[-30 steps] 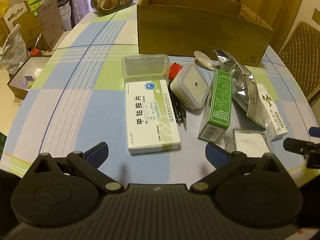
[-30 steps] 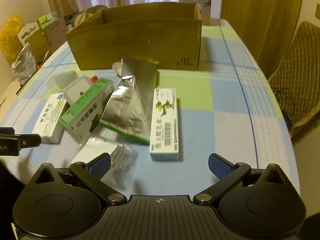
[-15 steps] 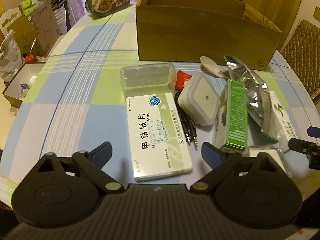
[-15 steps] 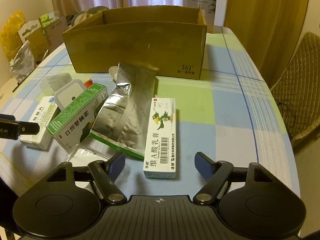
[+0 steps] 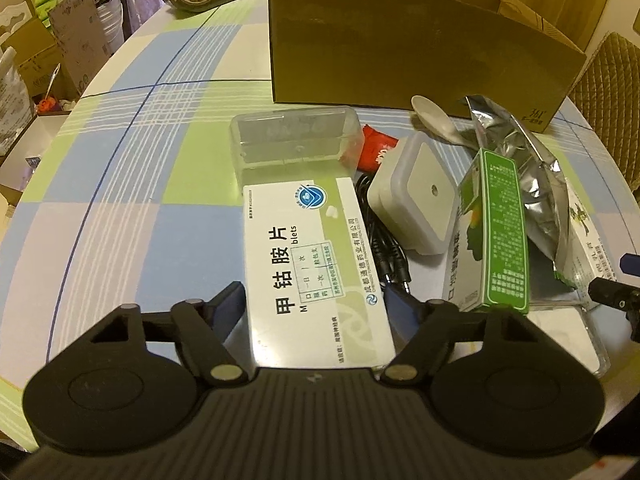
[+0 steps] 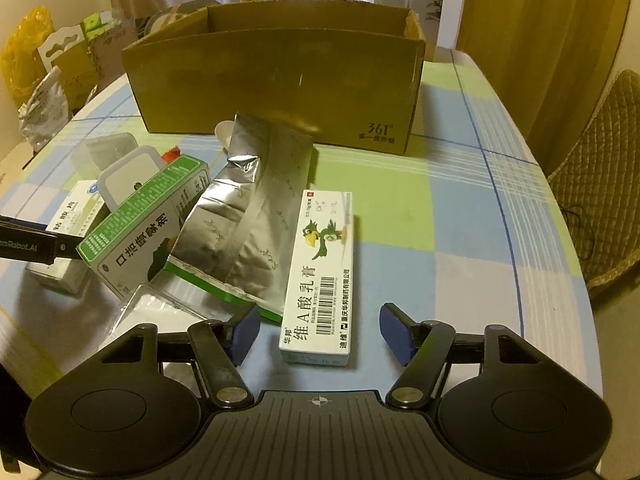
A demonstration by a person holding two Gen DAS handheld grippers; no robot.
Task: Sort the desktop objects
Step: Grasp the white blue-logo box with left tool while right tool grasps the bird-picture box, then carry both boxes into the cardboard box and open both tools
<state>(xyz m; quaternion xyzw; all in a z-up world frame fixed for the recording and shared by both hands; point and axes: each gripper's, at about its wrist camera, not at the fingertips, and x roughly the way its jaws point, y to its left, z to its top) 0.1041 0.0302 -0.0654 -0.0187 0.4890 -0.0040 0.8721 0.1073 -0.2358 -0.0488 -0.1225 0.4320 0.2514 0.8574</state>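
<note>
Both grippers spread: left gripper (image 5: 314,304) straddling tablet box (image 5: 312,264); right gripper (image 6: 318,332) straddling ointment carton (image 6: 322,276).

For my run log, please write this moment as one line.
left gripper: astride white tablet box, contact unclear | right gripper: open, straddling cream box | cardboard box: behind

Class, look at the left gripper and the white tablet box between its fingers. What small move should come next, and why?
Probably close the left gripper on the white tablet box. Its blue fingertips already flank the box's near end, one on each long side, with slim gaps remaining. The box lies flat on the table, so once gripped it could go to the cardboard box.
</note>
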